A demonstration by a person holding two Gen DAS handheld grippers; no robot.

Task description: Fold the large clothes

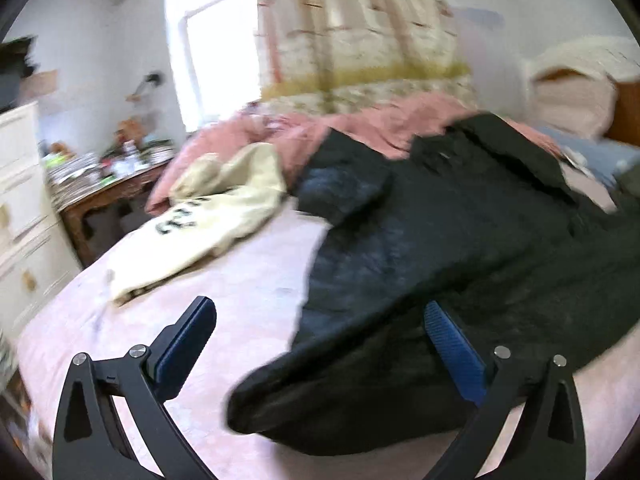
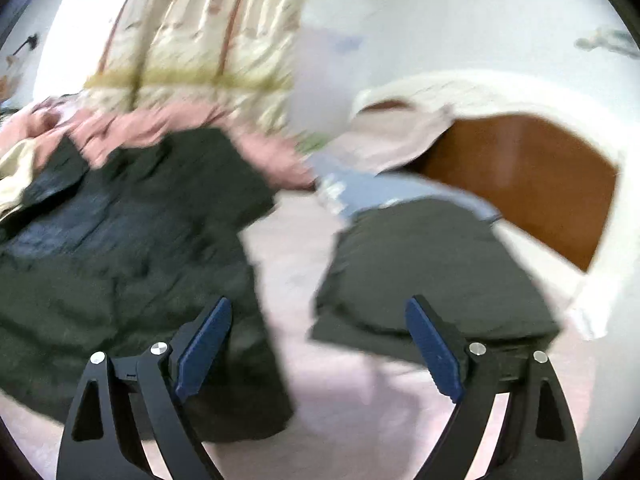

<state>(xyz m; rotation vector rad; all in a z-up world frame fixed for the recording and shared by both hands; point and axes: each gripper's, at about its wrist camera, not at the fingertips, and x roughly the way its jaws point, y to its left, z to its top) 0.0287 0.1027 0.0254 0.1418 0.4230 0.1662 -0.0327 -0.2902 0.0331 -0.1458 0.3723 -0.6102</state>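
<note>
Right now my left gripper (image 1: 320, 332) is spread wide with nothing between its pads, and my right gripper (image 2: 318, 332) is also wide open and empty. Seen from the left wrist, the dark jacket (image 1: 460, 240) sprawls on the pink bed sheet (image 1: 224, 280) from centre toward three o'clock, with a cream garment (image 1: 224, 208) at ten o'clock.

Left gripper (image 1: 320, 328) and right gripper (image 2: 318, 330) gape wide, empty.

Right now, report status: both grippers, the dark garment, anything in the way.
Left gripper open, empty. Right gripper open, empty. Dark garment spread loose on the pink bed sheet, not gripped. Cream garment lies beside it; a dark folded piece near the headboard.
</note>
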